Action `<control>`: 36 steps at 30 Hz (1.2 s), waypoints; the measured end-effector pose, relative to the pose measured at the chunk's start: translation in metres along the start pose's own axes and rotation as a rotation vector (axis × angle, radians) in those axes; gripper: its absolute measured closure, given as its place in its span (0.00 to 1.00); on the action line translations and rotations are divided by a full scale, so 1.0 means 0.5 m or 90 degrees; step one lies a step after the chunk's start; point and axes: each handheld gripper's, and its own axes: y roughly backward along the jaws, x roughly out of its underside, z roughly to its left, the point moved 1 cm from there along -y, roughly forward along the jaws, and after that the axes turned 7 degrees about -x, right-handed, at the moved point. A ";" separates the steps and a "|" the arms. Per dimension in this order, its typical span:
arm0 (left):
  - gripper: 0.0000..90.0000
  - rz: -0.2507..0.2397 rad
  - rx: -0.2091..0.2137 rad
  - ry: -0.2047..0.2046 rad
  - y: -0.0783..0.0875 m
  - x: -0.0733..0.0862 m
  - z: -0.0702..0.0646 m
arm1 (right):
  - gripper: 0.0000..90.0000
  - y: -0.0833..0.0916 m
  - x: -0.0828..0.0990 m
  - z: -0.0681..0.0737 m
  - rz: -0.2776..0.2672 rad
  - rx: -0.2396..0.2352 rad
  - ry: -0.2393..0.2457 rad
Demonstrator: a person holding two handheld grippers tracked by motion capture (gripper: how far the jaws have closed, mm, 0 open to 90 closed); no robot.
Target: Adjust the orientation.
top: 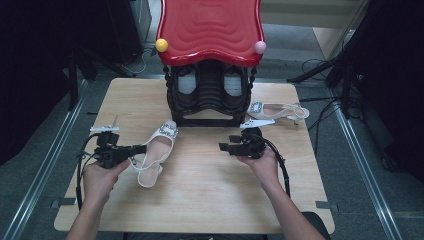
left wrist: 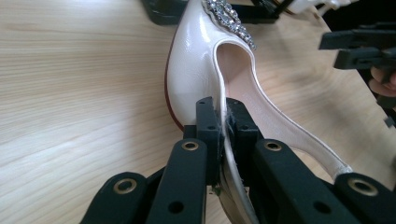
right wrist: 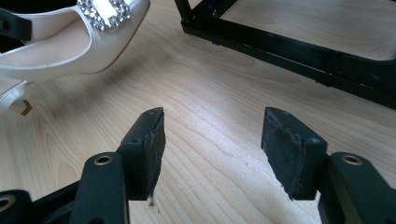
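A cream slingback shoe with a jewelled buckle lies on the wooden table, toe toward the black rack. My left gripper is shut on the shoe's side edge; in the left gripper view the pads pinch the thin rim of the shoe. My right gripper is held over the table's middle, jaws open and pointing left, nothing between its fingertips. The right gripper view has the shoe at upper left. A second matching shoe lies at the right of the rack.
A black shoe rack with a red wavy top stands at the table's far middle, with dark shoes inside. Its black base bar crosses the right gripper view. Bare wood lies in front of both hands.
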 end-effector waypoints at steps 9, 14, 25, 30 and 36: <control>0.96 0.032 0.063 -0.031 -0.060 -0.012 -0.042 | 0.45 0.011 0.015 0.008 0.006 0.010 0.000; 0.96 0.046 0.083 -0.048 -0.094 -0.018 -0.068 | 0.45 0.027 0.027 0.005 -0.001 0.023 -0.004; 0.96 0.086 0.139 -0.069 -0.161 -0.023 -0.127 | 0.45 0.046 0.050 0.008 -0.007 0.042 -0.013; 0.96 0.102 0.150 -0.069 -0.195 -0.015 -0.144 | 0.47 0.051 0.055 0.010 -0.007 0.046 -0.017; 0.95 0.119 0.133 -0.079 -0.219 -0.010 -0.154 | 0.51 0.048 0.059 0.015 -0.009 0.041 -0.004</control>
